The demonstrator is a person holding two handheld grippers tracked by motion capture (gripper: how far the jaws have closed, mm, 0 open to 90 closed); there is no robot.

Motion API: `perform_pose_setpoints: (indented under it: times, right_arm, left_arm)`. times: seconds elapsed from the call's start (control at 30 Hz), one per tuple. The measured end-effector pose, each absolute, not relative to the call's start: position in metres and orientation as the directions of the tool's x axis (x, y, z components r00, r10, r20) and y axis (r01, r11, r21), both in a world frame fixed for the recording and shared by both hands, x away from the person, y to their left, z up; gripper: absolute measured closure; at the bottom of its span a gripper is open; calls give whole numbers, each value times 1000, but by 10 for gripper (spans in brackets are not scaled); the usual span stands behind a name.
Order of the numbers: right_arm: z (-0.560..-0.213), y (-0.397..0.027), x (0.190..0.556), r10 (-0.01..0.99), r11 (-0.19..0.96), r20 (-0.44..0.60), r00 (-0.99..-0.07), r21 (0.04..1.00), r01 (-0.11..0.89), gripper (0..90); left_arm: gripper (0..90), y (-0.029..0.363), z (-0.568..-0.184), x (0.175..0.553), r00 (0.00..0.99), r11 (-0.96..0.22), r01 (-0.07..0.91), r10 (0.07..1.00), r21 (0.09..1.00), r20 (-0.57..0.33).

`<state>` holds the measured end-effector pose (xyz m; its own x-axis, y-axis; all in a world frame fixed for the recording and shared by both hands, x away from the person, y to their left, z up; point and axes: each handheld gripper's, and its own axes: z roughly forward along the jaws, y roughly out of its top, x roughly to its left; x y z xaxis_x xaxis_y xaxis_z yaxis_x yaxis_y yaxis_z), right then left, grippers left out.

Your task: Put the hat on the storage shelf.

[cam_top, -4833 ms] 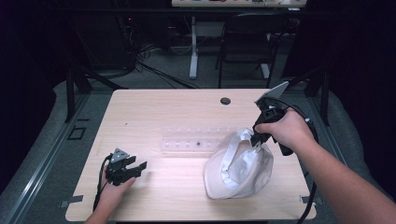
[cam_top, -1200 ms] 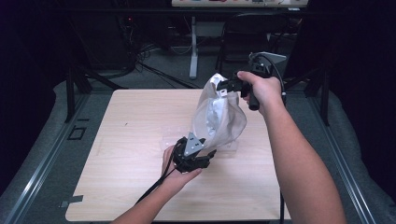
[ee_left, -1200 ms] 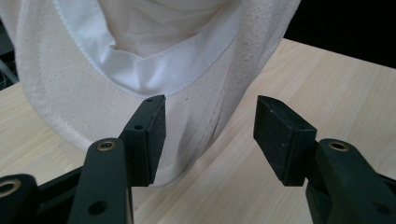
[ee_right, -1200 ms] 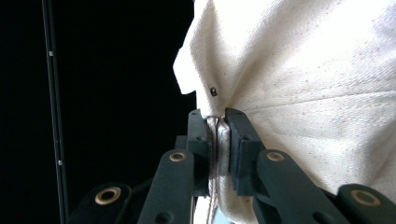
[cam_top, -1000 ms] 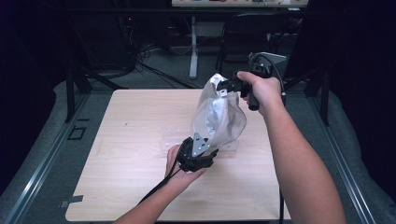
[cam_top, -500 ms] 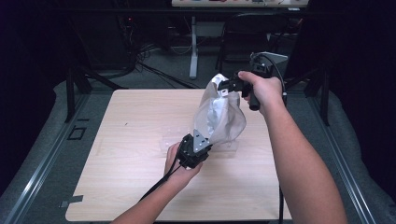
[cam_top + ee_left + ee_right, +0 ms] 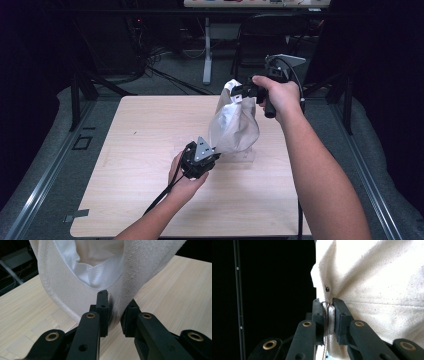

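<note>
**Cloth bag held up between two grippers**

While the person leans in from the near edge of the tabletop [image 7: 150,150], the left gripper [image 7: 210,152] sits low over the wood, its grey three-cornered plate facing up and its cable trailing back along the forearm. Its fingers [image 7: 102,312] have just been closing, and in the left gripper view they pinch a fold of the bag's bottom hem, the cloth squeezed between the two black pads. Just above them the white lining of the cloth bag [image 7: 232,125] shows inside an open edge. The bag itself hangs in the air over the middle-right part of the tabletop, stretched from the low left grip up to the high right one, cream canvas bulging in between. Beneath it, a clear plastic tray [image 7: 240,156] lies flat on the wood. Further right and higher, the right gripper [image 7: 239,93] holds the bag's top corner; its fingers [image 7: 338,317] are pressed together on a thin bunched seam of the canvas, near a small dark stud.
</note>
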<state>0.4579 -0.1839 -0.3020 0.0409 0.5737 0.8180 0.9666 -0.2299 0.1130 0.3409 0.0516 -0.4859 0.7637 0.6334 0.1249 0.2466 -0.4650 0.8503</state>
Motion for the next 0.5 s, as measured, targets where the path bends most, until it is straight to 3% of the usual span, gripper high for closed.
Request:
perform_pose_setpoints:
  times: [0.5]
  right_arm:
    - [-302,-177,459,586,-220,810,33,120,968,811]
  left_arm:
    - [812,73,-493,353,808,-364,224,588,904,36]
